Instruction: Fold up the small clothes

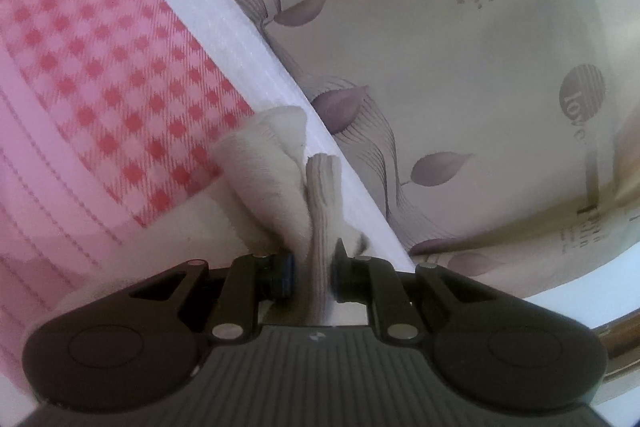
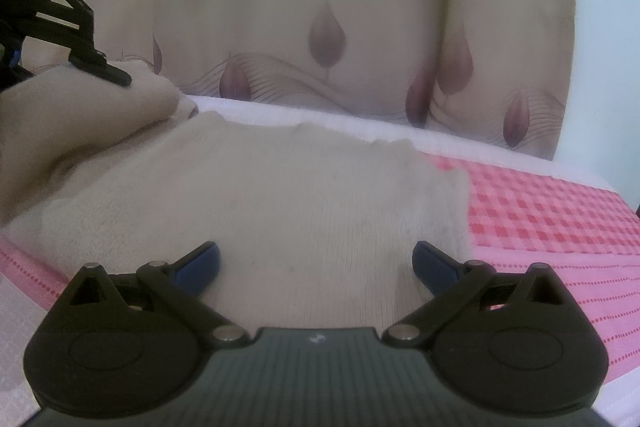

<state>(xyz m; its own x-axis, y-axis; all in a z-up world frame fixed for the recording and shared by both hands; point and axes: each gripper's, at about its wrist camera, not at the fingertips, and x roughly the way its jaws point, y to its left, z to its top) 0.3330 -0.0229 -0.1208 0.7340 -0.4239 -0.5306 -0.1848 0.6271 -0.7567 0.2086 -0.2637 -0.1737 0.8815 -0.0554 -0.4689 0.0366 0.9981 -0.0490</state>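
Clenched on a bunched corner of the cream knit garment [image 2: 260, 199], the left tool [image 1: 314, 267] carries it rightward across the flat panel lying just ahead of the released right tool [image 2: 316, 261].

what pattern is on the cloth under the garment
Pink and red checks on the cloth, clearest in the right wrist view.

The small garment [image 2: 280, 203] is a cream knitted cloth, matt and a little fuzzy, with fine ribs where it is bunched [image 1: 320, 195]. The cover under it [image 2: 540, 211] is a thin woven cloth in pink and red check, also matt. The curtain [image 2: 328, 27] behind looks like a smooth printed fabric with a soft sheen. Both grippers [image 1: 314, 263] [image 2: 316, 259] are of matt black plastic with small shiny metal pins, and the right one has blue pads [image 2: 432, 263] that look like rubber.
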